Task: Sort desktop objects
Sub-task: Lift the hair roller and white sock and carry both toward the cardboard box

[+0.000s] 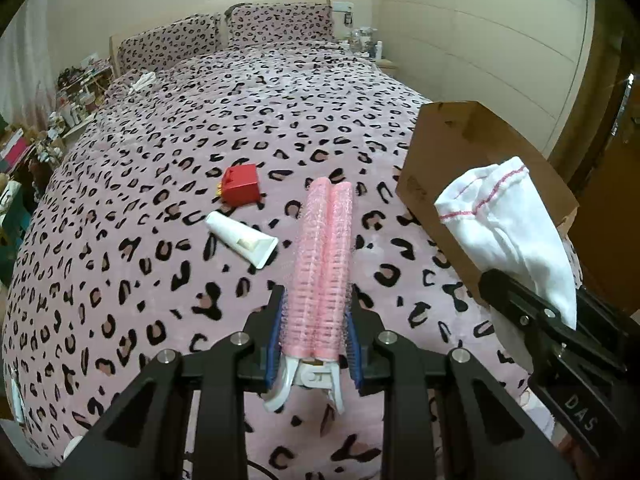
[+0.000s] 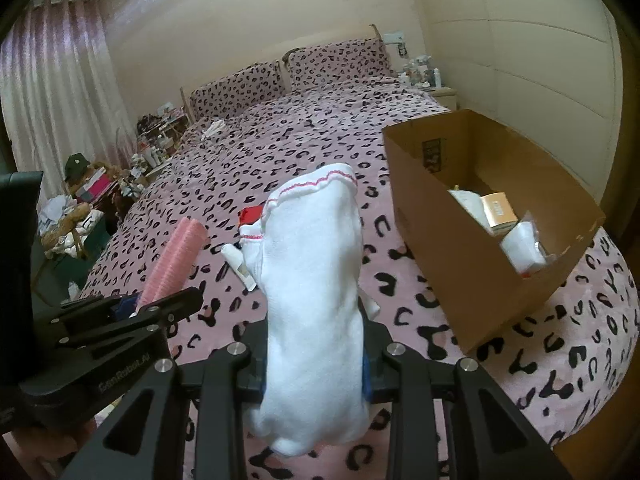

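Note:
My left gripper (image 1: 316, 320) is shut on a pink hair-roller clip (image 1: 322, 264) with a white handle and holds it above the bed; it also shows in the right wrist view (image 2: 172, 264). My right gripper (image 2: 316, 344) is shut on a white sock (image 2: 314, 280) with pink trim, which also shows in the left wrist view (image 1: 512, 232), beside the cardboard box (image 2: 440, 248). A red clip (image 1: 240, 184) and a white tube (image 1: 242, 238) lie on the leopard-print bedspread (image 1: 160, 280).
The open cardboard box (image 1: 432, 184) stands on the bed's right side and holds a small orange box (image 2: 496, 210) and white items. Pillows (image 2: 288, 76) lie at the far end. Cluttered shelves (image 2: 156, 144) stand left of the bed; a nightstand (image 2: 424, 76) stands far right.

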The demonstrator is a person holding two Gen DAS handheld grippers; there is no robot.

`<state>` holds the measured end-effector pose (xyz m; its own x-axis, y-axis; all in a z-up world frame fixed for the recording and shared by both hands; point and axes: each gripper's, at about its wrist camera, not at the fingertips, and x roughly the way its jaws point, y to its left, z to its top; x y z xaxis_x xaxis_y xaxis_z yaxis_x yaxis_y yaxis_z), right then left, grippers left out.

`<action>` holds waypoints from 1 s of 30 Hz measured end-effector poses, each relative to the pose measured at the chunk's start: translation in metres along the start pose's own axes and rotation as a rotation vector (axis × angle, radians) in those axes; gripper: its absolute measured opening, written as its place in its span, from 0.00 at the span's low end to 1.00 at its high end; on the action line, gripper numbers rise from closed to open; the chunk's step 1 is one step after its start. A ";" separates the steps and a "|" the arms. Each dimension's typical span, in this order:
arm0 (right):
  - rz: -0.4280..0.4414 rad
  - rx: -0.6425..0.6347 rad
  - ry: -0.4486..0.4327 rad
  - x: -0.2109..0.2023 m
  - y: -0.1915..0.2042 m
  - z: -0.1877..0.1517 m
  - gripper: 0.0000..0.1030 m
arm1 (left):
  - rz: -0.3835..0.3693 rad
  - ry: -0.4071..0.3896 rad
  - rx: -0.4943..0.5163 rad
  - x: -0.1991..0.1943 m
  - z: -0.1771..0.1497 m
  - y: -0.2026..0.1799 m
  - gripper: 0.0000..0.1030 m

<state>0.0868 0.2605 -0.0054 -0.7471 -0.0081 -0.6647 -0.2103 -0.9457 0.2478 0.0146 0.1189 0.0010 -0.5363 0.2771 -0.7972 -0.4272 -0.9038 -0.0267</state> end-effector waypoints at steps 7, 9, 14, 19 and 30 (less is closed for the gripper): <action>-0.028 0.017 -0.006 -0.009 -0.014 -0.001 0.30 | -0.026 0.002 0.033 0.004 0.005 -0.017 0.26; -0.036 0.023 -0.005 -0.011 -0.019 -0.002 0.30 | -0.036 0.003 0.044 0.005 0.006 -0.022 0.26; -0.057 0.040 -0.001 -0.014 -0.030 -0.006 0.30 | -0.061 0.010 0.070 0.010 0.009 -0.036 0.26; -0.080 0.043 0.005 -0.018 -0.038 -0.010 0.30 | -0.097 0.024 0.107 0.017 0.008 -0.050 0.26; -0.141 0.063 0.009 -0.028 -0.055 -0.015 0.30 | -0.171 0.041 0.181 0.025 0.010 -0.073 0.26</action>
<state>0.1286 0.3082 -0.0110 -0.7018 0.1197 -0.7023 -0.3519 -0.9154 0.1956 0.0252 0.1955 -0.0110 -0.4166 0.4036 -0.8146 -0.6346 -0.7707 -0.0574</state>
